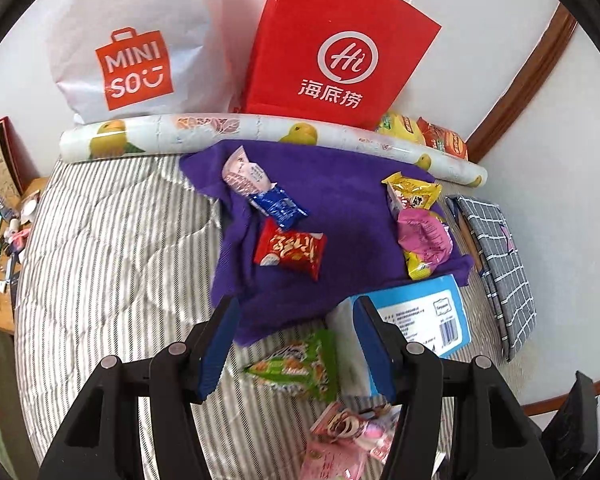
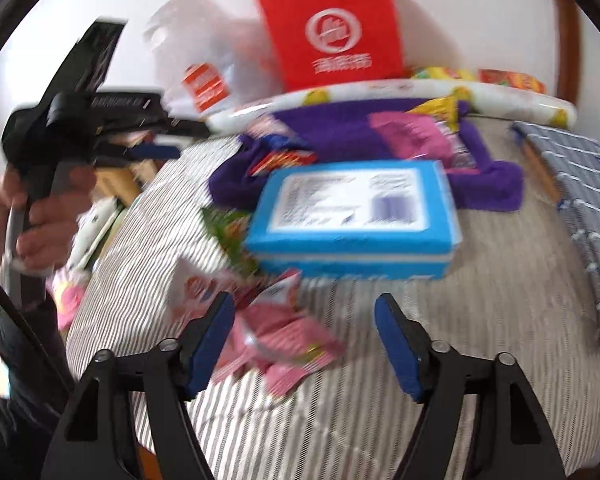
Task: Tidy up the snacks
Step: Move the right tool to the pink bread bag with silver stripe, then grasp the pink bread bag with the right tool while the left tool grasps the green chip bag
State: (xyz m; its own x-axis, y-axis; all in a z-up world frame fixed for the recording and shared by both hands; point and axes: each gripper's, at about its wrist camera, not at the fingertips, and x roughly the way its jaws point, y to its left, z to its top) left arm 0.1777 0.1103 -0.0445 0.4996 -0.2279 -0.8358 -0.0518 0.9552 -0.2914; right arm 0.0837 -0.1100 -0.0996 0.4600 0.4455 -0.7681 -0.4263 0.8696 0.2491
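Snacks are scattered over a striped bed [image 1: 112, 240], most of them on a purple cloth [image 1: 340, 216] spread near its far end. On the cloth a red packet [image 1: 290, 252] is seen, with a blue packet [image 1: 278, 204] and a pale pink one [image 1: 244, 176] just beyond it; toward the cloth's right side a yellow packet [image 1: 414, 192] lies against a pink pouch [image 1: 424, 236]. A blue box [image 2: 356, 216] rests on the near edge of the cloth, with a green packet [image 1: 300, 368] just beside it on the bed and pink packets [image 2: 276, 336] nearer still. The left hand-held gripper [image 1: 296, 348] is held above the green packet with its jaws apart, nothing clamped between them. The right hand-held gripper [image 2: 304, 344] is likewise parted, with the pink packets showing beneath the gap; whether they are touched cannot be told through the blur. Beyond the cloth a patterned roll [image 1: 260, 132] lies across the bed, and behind it a red bag [image 1: 340, 48] and a white bag [image 1: 132, 40] are leaned against the wall. More packets [image 1: 428, 136] are piled at the roll's right end. A grey checked case [image 1: 504, 260] lies at the bed's right edge.
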